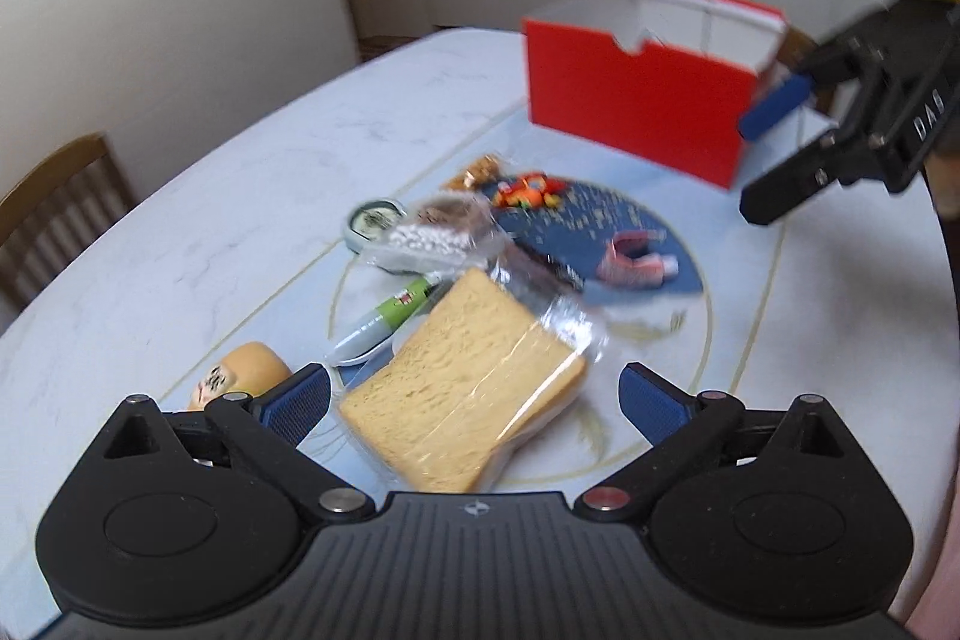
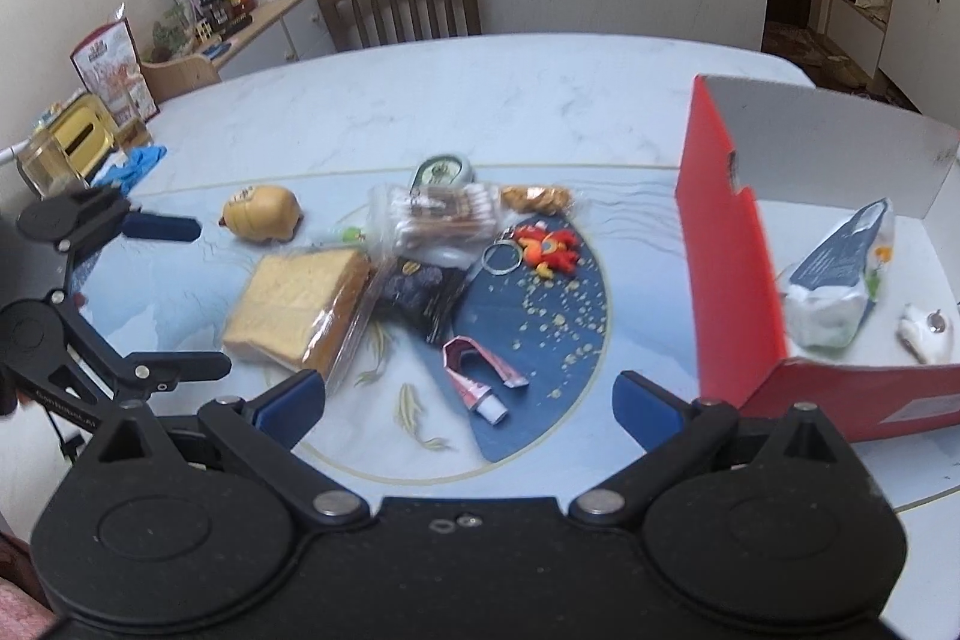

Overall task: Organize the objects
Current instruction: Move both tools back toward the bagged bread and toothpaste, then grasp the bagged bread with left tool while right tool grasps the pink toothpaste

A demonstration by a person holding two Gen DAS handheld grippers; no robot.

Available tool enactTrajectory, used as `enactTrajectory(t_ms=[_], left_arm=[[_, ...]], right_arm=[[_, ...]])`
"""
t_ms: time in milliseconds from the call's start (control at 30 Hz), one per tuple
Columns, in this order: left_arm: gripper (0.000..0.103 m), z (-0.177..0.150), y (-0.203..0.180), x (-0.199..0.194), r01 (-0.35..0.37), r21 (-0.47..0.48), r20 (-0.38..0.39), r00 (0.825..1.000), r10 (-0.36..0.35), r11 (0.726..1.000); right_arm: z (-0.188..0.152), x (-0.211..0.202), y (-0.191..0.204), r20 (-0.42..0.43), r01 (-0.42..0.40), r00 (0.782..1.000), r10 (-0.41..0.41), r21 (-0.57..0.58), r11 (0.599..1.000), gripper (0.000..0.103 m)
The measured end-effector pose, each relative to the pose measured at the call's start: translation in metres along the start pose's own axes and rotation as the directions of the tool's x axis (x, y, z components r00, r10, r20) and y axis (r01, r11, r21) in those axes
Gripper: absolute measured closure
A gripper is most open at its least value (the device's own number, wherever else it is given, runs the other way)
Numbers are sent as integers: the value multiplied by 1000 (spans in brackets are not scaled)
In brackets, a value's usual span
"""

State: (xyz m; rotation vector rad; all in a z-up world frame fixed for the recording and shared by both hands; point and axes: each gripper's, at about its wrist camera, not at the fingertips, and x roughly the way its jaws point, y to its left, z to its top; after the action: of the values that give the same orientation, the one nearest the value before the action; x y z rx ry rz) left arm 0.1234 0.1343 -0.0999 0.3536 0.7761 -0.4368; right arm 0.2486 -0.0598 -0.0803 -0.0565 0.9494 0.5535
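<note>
Between the parted blue pads of the left tongs [image 1: 474, 403], at 6 o'clock in the left wrist view, lies the plastic-wrapped tan bread-slice sandwich [image 1: 465, 388], flat on the pale marbled bench [image 1: 240, 220]. It is likely light and soft, so a hard squeeze would crush it. The clear film looks slippery and loose at the 2 o'clock corner, where it bunches. A hold across the two straight side edges of the slices, mid-length, seems safest; pinching only the loose film risks it sliding out. The left tongs stand wide apart, holding nothing, with one pad on either side of the sandwich and not visibly touching it.

The right tongs [image 2: 468, 406] are also spread wide and empty, above the bench's dark blue patterned inlay [image 2: 540, 292] near a crumpled pink tube with a white cap [image 2: 480, 382].

The sandwich shows two or three pale golden slices with a porous crumb and slightly darker crusts, glossy under the wrap. Towards 12 o'clock from it lies a cluttered heap: a green-and-white pen [image 1: 390, 319], a clear bag of small white beads [image 1: 426, 238], a dark foil packet [image 2: 420, 292], a round green-faced tin [image 1: 375, 220] and a red-orange toy keychain [image 2: 549, 247]. At 9 o'clock sits a tan bun-shaped squishy toy with a face [image 1: 240, 373].

At 1 o'clock stands the open red cardboard box with a white inside [image 1: 636, 112], which already holds a white-and-blue pouch [image 2: 840, 274].
</note>
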Motion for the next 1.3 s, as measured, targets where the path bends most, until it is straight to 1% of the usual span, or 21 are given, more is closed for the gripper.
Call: enactTrajectory(t_ms=[200,433,533,667,833,967,1033,1100,1200,1300], left_arm=[[0,-4,11,22,83,118,-20,996,-82,989],[0,-7,21,45,136,210,-52,990,-128,968],[0,-6,26,52,162,234,-67,986,-150,959],[0,-5,31,60,201,222,-82,979,-187,954],[0,-8,30,62,211,227,-80,977,-198,951],[2,-9,31,61,224,204,-73,974,-213,953],[4,-9,30,60,220,195,-65,975,-211,956],[8,-10,29,58,216,187,-61,976,-209,958],[10,-11,26,55,210,172,-61,977,-202,962],[12,-13,20,51,192,169,-70,981,-183,967]], right_arm=[[-2,19,7,-47,14,999,-15,-23,1000,2],[-2,38,12,-86,35,996,-39,-51,998,4],[0,47,11,-99,46,994,-52,-67,997,5],[3,62,6,-125,74,989,-82,-65,995,10],[4,77,2,-148,82,985,-89,-51,995,16],[4,84,7,-156,78,984,-90,-78,994,20],[5,88,9,-158,76,983,-89,-88,993,24],[6,90,11,-158,77,983,-92,-98,992,25],[7,91,14,-154,78,983,-95,-111,991,28],[10,91,16,-149,78,984,-97,-123,989,38]])
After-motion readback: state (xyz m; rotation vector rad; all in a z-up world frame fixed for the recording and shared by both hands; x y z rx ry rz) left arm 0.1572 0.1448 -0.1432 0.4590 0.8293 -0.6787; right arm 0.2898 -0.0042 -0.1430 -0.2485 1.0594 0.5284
